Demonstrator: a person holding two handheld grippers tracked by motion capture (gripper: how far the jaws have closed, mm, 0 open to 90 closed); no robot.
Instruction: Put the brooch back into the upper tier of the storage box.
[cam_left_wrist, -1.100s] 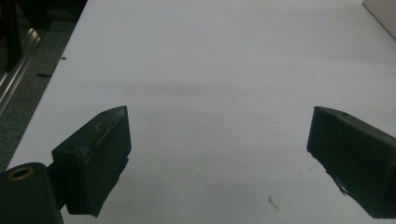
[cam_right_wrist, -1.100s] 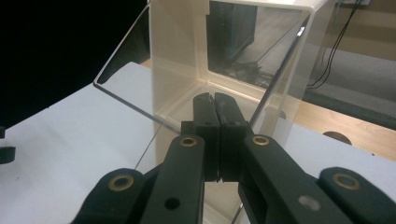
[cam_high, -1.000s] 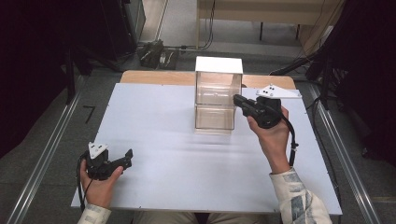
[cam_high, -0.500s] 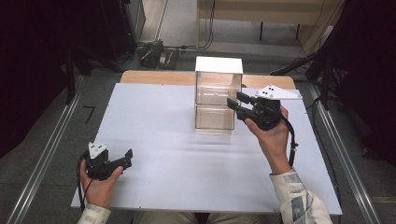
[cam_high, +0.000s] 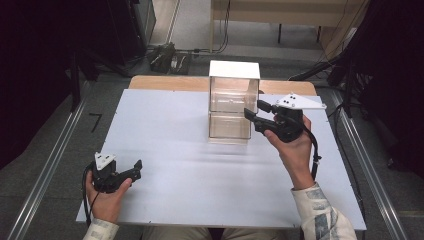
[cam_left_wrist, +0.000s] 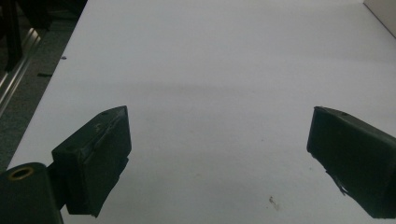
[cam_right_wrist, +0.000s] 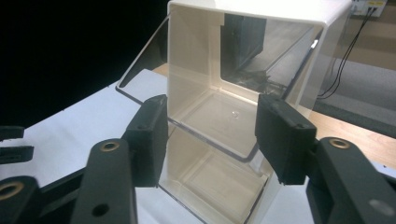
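A clear two-tier plastic box (cam_high: 229, 107) with a white top stands at the back middle of the white table (cam_high: 175, 135). My right gripper (cam_high: 255, 110) sits at the box's right side, level with the divide between the tiers. In the right gripper view the box (cam_right_wrist: 233, 84) stands just beyond the right gripper (cam_right_wrist: 212, 135). Its jaws have just been opening; they stand apart and the pads press on nothing. A clear flap (cam_right_wrist: 140, 60) tilts outward from the upper tier. My left gripper (cam_high: 134, 171) rests open near the table's front left; the left gripper (cam_left_wrist: 219, 154) holds nothing.
A wooden strip (cam_high: 165, 82) runs behind the white board. Metal rails (cam_high: 55, 160) flank the table on both sides. Cables and dark equipment (cam_high: 165, 57) lie on the floor beyond. Bare white surface lies between the two grippers.
The right gripper's jaws have gone from nearly shut to wide apart beside the box. Neither hand has shifted, and the left gripper looks the same.
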